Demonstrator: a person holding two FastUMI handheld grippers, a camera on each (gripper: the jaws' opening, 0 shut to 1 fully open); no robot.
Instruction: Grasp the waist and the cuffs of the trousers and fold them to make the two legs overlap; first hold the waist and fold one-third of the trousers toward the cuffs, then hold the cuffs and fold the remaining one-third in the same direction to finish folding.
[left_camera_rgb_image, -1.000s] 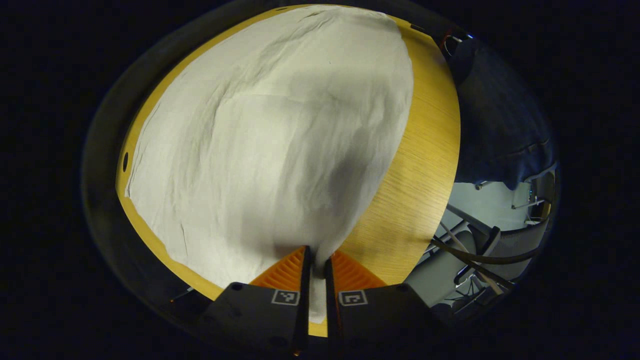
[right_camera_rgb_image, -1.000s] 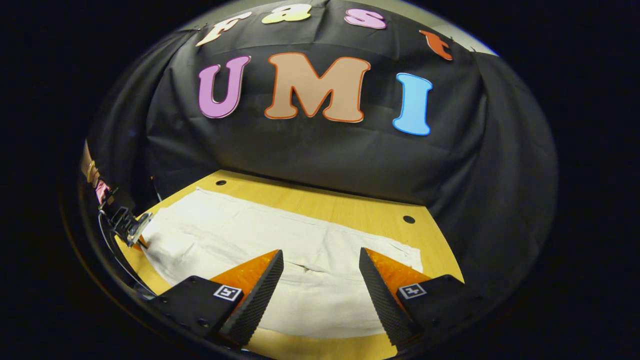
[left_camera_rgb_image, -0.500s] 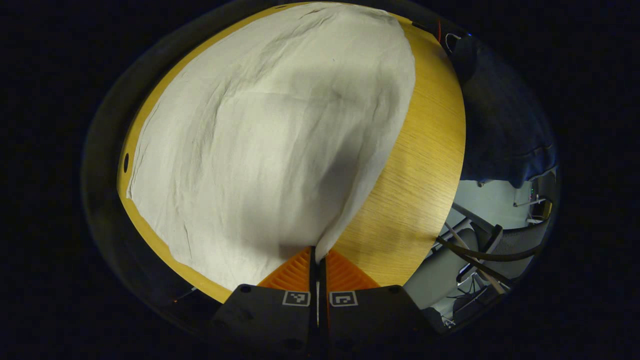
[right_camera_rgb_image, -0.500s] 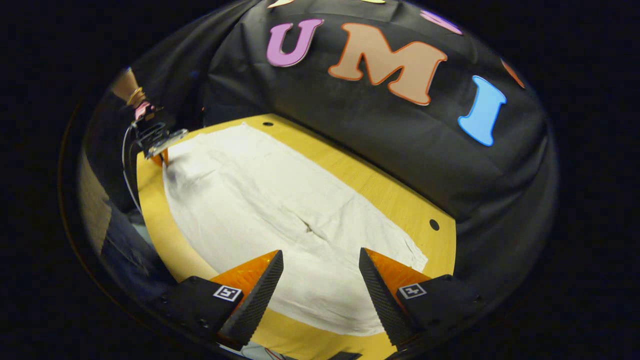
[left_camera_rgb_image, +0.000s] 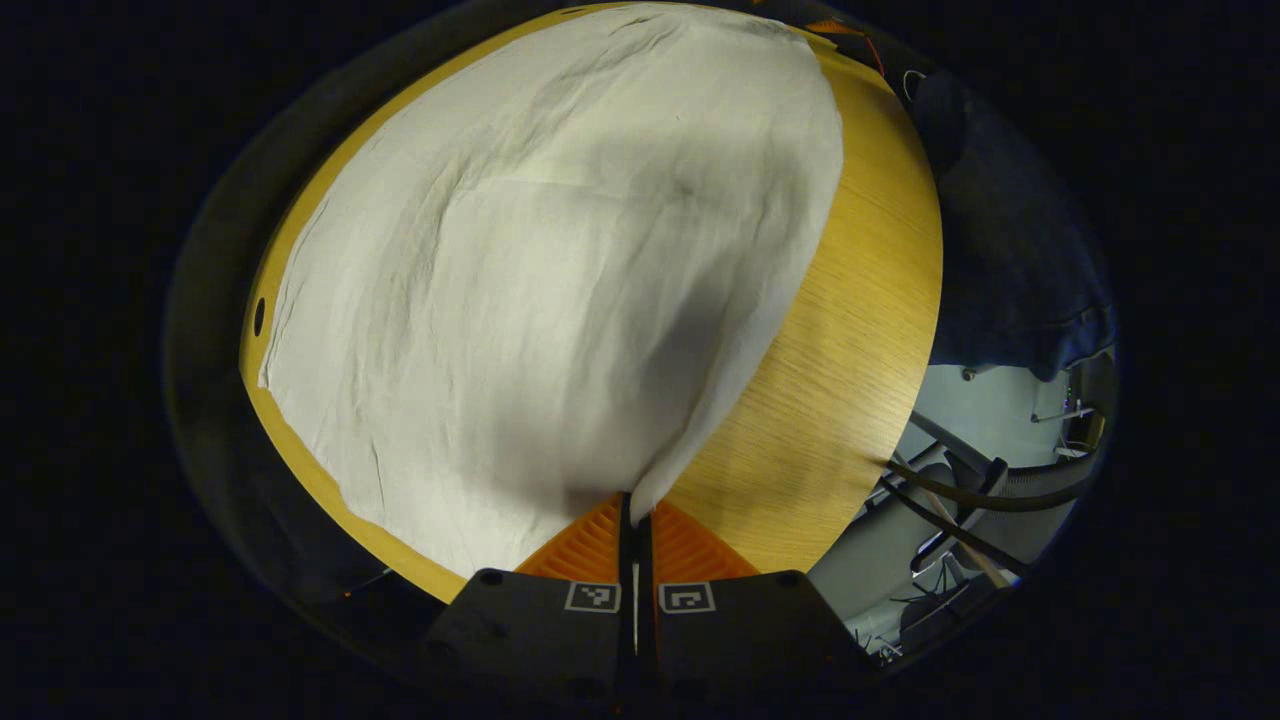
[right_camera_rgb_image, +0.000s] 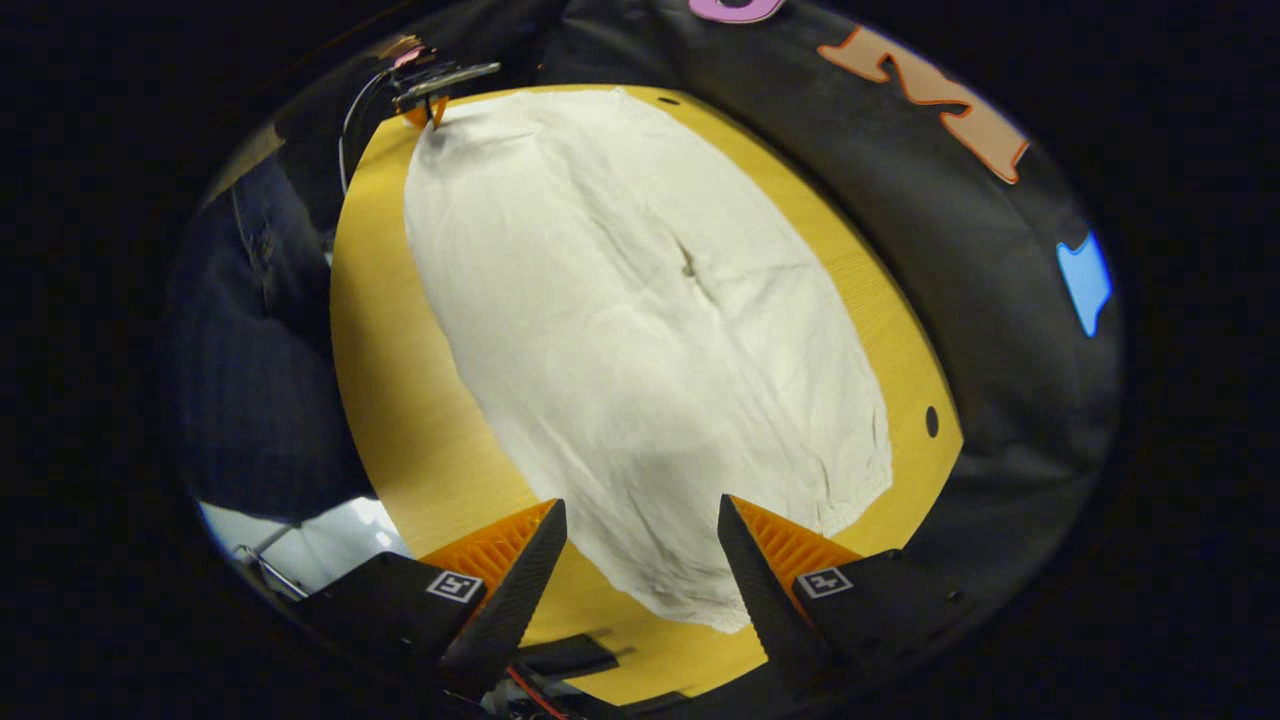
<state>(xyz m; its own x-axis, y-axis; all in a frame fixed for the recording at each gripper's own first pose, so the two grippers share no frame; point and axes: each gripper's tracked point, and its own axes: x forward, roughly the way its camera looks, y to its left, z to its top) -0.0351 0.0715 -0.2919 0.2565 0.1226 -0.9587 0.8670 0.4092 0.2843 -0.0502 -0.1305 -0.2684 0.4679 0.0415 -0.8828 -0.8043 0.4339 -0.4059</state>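
Note:
White trousers (left_camera_rgb_image: 560, 280) lie spread flat on a yellow wooden table (left_camera_rgb_image: 850, 330). My left gripper (left_camera_rgb_image: 634, 508) is shut on their near corner, and the cloth rises slightly into the closed fingers. In the right gripper view the trousers (right_camera_rgb_image: 640, 330) stretch away lengthwise, with a small crease near the middle. My right gripper (right_camera_rgb_image: 640, 505) hovers open over their near end, whose rounded edge (right_camera_rgb_image: 700, 610) lies between the fingers without touching them. The left gripper (right_camera_rgb_image: 437, 88) shows far off at the opposite corner, pinching the cloth.
A person in dark clothes stands at the table's side (left_camera_rgb_image: 1000, 250) (right_camera_rgb_image: 250, 330). The black cloth wall (right_camera_rgb_image: 1000, 300) runs along the far side of the table. Small holes (right_camera_rgb_image: 931, 421) (left_camera_rgb_image: 259, 316) mark the tabletop. Chair legs and cables (left_camera_rgb_image: 960, 500) sit beyond the table edge.
My right gripper has swung round and tilted down, from facing the wall to looking along the trousers, and stays open. The left gripper has closed tighter on the corner and stays put.

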